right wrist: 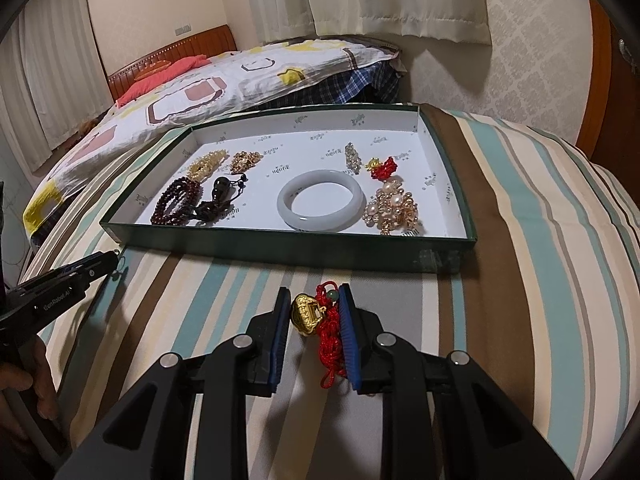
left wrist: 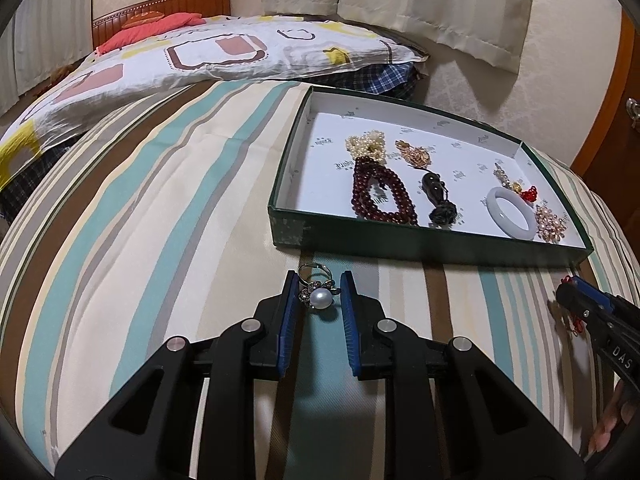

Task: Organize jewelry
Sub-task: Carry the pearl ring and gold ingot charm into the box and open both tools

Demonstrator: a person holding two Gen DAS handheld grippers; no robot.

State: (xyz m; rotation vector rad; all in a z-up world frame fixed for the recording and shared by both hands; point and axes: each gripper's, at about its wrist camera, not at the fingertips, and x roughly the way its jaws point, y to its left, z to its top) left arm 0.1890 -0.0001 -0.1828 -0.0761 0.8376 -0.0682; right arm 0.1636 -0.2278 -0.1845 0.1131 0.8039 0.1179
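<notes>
Blue-padded left gripper (left wrist: 320,294) fingers straddled, unclamped, a light, likely slippery pearl ring (left wrist: 319,291); tray (left wrist: 440,250) at one o'clock.

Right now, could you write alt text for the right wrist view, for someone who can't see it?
The right gripper brackets a gold lock charm on a red knotted cord, low over a striped bedspread. Just beyond lies a shallow green box holding a pale bangle, dark red beads and a pearl cluster; the left gripper reaches in at left.
</notes>
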